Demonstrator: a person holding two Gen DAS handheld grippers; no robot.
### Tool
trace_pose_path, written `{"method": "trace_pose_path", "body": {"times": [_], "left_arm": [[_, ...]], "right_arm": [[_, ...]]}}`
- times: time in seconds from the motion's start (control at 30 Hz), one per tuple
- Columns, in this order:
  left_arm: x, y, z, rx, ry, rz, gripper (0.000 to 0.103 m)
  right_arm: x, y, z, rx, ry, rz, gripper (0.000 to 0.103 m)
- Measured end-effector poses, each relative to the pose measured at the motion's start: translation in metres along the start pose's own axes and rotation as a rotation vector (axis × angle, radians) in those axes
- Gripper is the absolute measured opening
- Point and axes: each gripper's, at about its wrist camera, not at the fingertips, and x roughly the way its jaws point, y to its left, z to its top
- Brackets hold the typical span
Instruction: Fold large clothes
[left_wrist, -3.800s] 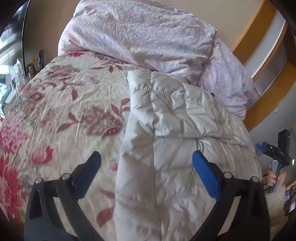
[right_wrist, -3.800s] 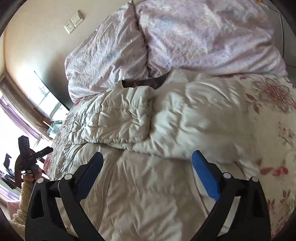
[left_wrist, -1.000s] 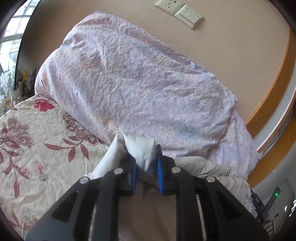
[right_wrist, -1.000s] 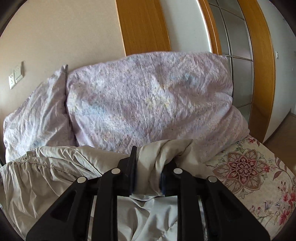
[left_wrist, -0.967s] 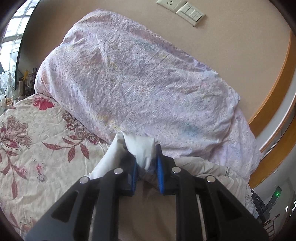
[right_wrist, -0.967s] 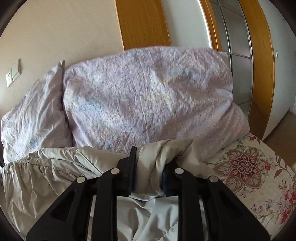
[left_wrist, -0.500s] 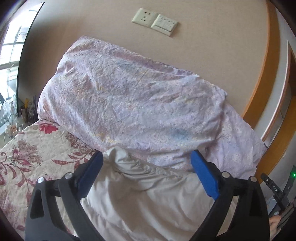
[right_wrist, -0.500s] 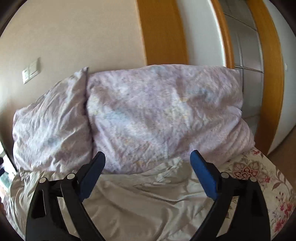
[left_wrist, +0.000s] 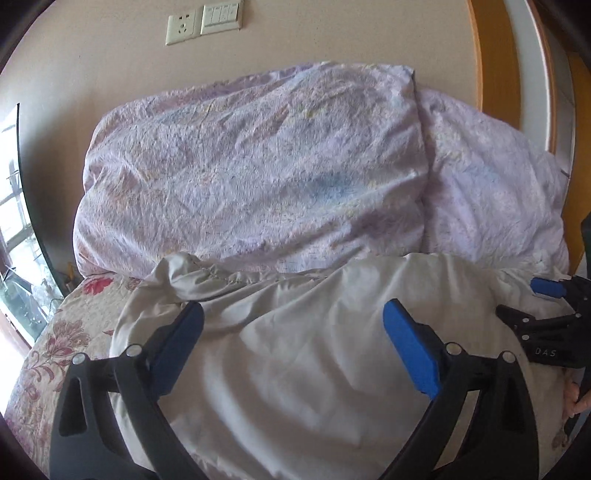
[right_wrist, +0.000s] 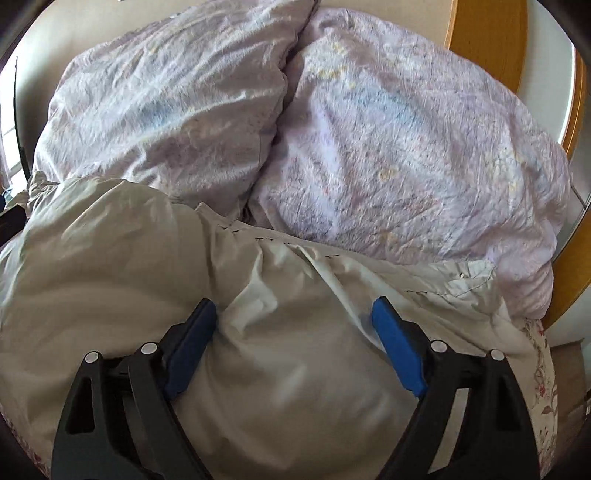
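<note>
A large pale grey puffy jacket lies folded on the bed, its far edge against the pillows. It also fills the lower part of the right wrist view. My left gripper is open just above the jacket, holding nothing. My right gripper is open, its blue fingers resting on or just over the jacket. The right gripper also shows at the right edge of the left wrist view.
Two lilac pillows lean against the beige wall behind the jacket. A floral bedspread shows at the left. A wall socket and switch sit above. An orange wooden frame stands at the right.
Both grippers were shut on the jacket's far edge a second ago. They have opened, let it go, and both now sit over the folded jacket.
</note>
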Motion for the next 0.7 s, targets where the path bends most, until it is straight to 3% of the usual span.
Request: {"method": "trace_pose_path", "body": {"times": [0.13, 0.27, 0.43, 0.7], "left_arm": [[0.029, 0.005, -0.003, -0.059, 0.065, 0.038, 0.098], [0.043, 0.006, -0.006, -0.097, 0.061, 0.055, 0.101], [0.058, -0.001, -0.007, -0.083, 0.072, 0.061, 0.101], [0.085, -0.013, -0.006, -0.024, 0.146, 0.119, 0.101]], "right_arm": [[0.019, -0.01, -0.002, 0.078, 0.023, 0.02, 0.092], [0.03, -0.014, -0.005, 0.114, 0.017, 0.023, 0.096], [0.042, -0.013, -0.009, 0.132, 0.006, 0.0, 0.098], [0.064, -0.011, -0.004, 0.132, 0.082, -0.015, 0.102]]}}
